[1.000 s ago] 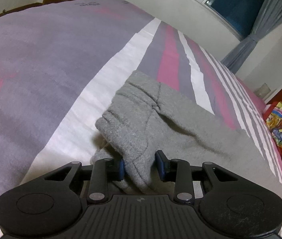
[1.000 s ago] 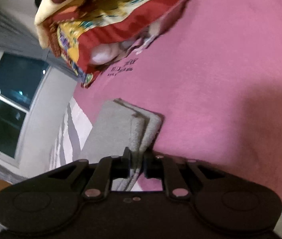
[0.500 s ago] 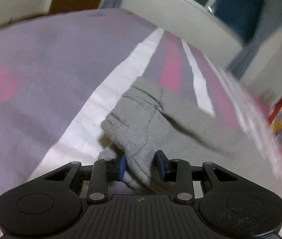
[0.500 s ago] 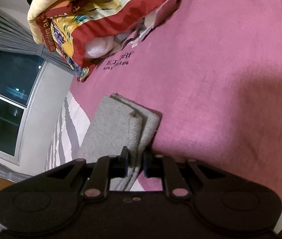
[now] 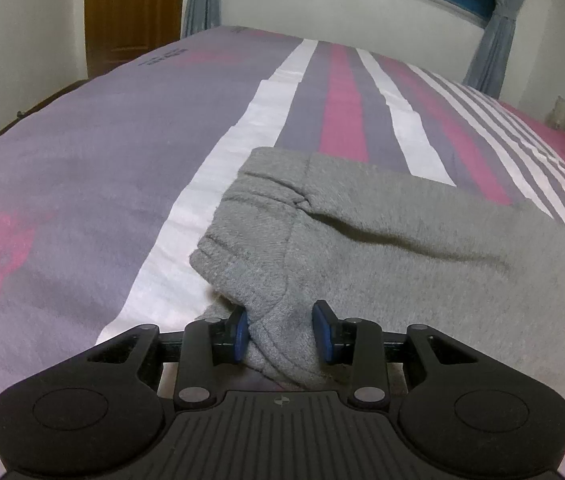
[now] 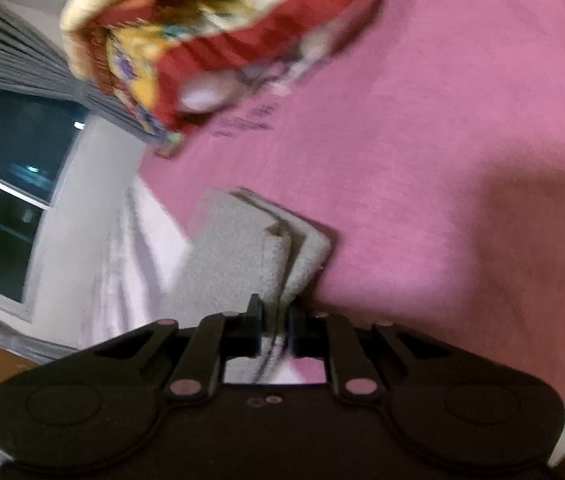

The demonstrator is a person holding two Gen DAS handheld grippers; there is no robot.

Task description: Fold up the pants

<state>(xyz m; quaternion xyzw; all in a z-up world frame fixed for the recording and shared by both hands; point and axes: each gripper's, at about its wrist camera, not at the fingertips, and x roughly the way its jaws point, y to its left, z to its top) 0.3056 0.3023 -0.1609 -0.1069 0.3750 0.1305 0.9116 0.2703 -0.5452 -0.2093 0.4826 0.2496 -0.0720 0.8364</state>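
Grey pants lie on the striped bed. In the left wrist view the waistband end is bunched between the blue pads of my left gripper, whose jaws are closed on the thick fold. In the right wrist view the stacked leg cuffs lie on the pink part of the cover, and my right gripper is shut on their near edge. The middle of the pants is out of both views.
The bed cover has purple, white and pink stripes, and is pink at the cuff end. A red and yellow patterned pillow lies beyond the cuffs. A window with grey curtains, a wall and a wooden door stand past the bed.
The left gripper has swung, so the bed looks level and the door shows; it still holds the waistband. The right gripper has shifted a little with the cuffs, and its view is blurred.
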